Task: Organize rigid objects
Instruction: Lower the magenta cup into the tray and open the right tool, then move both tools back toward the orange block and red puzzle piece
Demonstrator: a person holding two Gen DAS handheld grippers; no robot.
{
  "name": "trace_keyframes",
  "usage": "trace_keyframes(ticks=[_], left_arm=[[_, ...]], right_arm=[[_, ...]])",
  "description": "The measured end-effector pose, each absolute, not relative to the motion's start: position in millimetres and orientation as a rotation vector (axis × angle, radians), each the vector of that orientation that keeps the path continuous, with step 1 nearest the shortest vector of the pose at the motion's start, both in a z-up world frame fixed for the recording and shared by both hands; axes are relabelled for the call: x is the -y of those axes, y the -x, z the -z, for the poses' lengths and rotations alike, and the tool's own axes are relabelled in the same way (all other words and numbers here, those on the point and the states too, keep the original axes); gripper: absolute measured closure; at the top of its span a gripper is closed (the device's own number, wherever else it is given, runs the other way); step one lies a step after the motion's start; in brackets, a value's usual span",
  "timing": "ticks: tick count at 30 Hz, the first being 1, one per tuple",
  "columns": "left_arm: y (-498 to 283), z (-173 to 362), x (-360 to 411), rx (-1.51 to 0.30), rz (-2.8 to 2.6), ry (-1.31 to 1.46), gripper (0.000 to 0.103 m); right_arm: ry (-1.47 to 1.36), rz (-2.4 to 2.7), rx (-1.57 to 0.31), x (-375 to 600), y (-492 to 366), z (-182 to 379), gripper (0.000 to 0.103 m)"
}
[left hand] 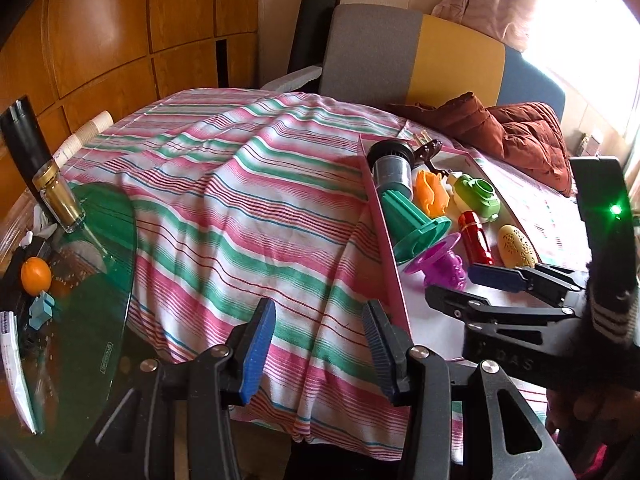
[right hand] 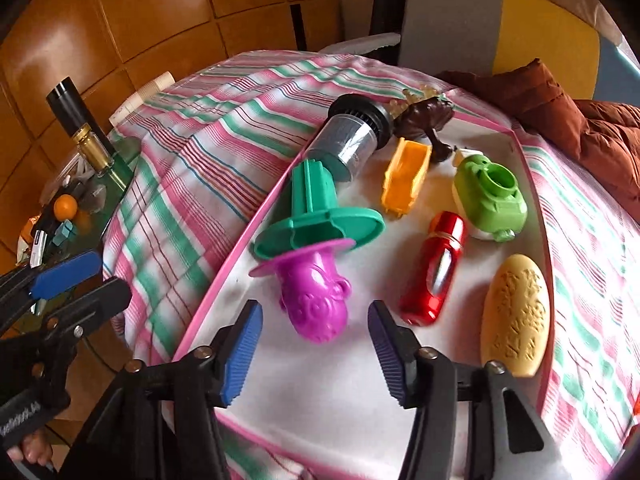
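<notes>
Hovering over the pink-rimmed tray, right gripper part-open, empty; purple toy lies just beyond its pads, near tray's left edge. Left gripper part-open, empty, over bare striped cloth.

Your left wrist camera looks forward and down along its own fingers over the striped cloth, from left of the pink-rimmed tray, and it catches the right gripper at its right edge. Your right wrist camera sits close above that tray, tilted steeply down, with the left gripper at its left edge. Both views share the tray's toys, such as the purple toy, the cloth and the wooden wall panels behind.
</notes>
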State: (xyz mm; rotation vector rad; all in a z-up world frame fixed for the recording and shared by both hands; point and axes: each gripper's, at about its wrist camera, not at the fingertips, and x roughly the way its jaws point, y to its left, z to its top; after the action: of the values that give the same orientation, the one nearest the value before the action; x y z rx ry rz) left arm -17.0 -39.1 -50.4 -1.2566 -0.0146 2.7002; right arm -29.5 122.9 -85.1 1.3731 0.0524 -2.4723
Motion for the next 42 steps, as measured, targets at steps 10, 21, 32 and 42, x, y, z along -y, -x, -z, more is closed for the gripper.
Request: trace_keyframes(ticks=[10, 21, 32, 42], left_arm=[[14.3, 42.1, 31.5, -0.014, -2.702, 1.217, 0.056], [11.2, 33.0, 16.3, -0.069, -2.688, 1.171, 0.056], [12.1, 28.2, -6.5, -0.114, -2.651, 1.144, 0.056], [11.0, 19.4, -38.7, -0.165, -2.576, 1.102, 0.051]], right_arm=[[-1.295, 2.558, -0.041, -142.0, 9.8, 66.7, 0.047], [-1.258, 2.673, -0.029, -196.1, -7.3, 41.6, 0.047], [-1.373, 2.895, 0.055, -316.7, -26.7, 28.6, 0.047], [-1.406, 3.292, 0.411, -462.9, -63.0, 25.1, 0.047]])
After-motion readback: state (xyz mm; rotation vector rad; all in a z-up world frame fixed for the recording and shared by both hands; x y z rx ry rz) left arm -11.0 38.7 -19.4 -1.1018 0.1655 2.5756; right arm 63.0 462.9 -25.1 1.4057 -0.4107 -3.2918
